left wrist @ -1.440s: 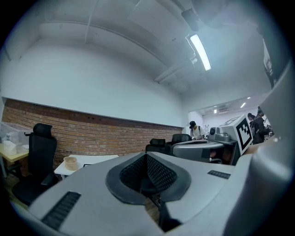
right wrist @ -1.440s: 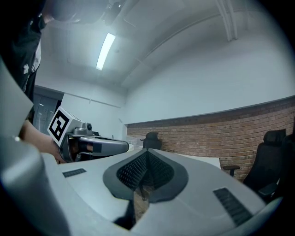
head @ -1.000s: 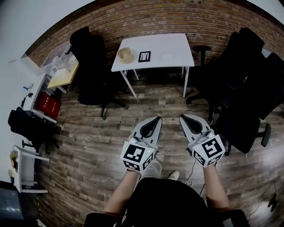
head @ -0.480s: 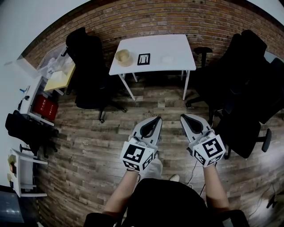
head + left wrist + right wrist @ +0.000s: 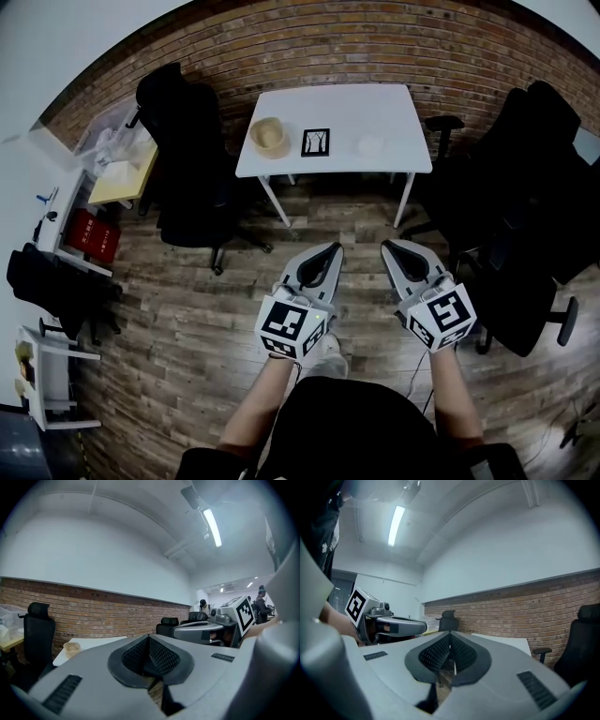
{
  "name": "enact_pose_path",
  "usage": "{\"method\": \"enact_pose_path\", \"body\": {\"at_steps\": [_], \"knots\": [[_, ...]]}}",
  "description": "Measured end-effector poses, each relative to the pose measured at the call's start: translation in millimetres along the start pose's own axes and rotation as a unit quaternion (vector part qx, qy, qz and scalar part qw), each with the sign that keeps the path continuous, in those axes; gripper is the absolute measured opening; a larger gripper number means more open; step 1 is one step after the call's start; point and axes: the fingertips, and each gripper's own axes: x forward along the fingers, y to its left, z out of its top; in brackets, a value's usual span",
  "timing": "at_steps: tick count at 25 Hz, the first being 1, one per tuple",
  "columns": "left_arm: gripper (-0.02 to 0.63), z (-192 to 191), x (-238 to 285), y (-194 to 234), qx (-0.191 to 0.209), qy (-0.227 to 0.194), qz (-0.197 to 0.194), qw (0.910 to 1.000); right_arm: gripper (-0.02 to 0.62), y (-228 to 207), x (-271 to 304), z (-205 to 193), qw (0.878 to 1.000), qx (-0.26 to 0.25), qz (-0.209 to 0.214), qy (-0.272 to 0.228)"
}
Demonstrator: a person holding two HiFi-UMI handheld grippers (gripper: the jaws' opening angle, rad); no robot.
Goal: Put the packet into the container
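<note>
On the white tabletop (image 5: 356, 103) by the brick wall lie, from left to right, a tan bowl-shaped container (image 5: 269, 134), a black-framed card (image 5: 316, 142) and the pale packet (image 5: 371, 145). They are set apart, probably so each can be reached singly. The left claw (image 5: 330, 251) and right claw (image 5: 386, 247) are held side by side over the wooden floor (image 5: 187, 309), well short of the tabletop. Both have their jaws pressed together with nothing between them, so the grasp is judged not yet begun.

Bright, even light falls on the white table (image 5: 375, 103), no glare. Fisheye curves the brick wall (image 5: 309, 37) behind it, corners go black, and the left gripper (image 5: 149, 638) blurs up close.
</note>
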Motion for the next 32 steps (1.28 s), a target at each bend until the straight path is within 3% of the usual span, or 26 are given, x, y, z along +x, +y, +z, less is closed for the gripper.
{"method": "enact_pose_path", "body": {"at_steps": [16, 32], "knots": [[0.008, 5, 24, 109, -0.019, -0.007, -0.003, 0.9998, 0.006, -11, 106, 18, 1.0, -0.017, -0.011, -0.004], [0.008, -8, 62, 159, -0.036, -0.002, -0.003, 0.9994, 0.005, -45, 163, 6, 1.0, -0.018, -0.01, 0.017]]}}
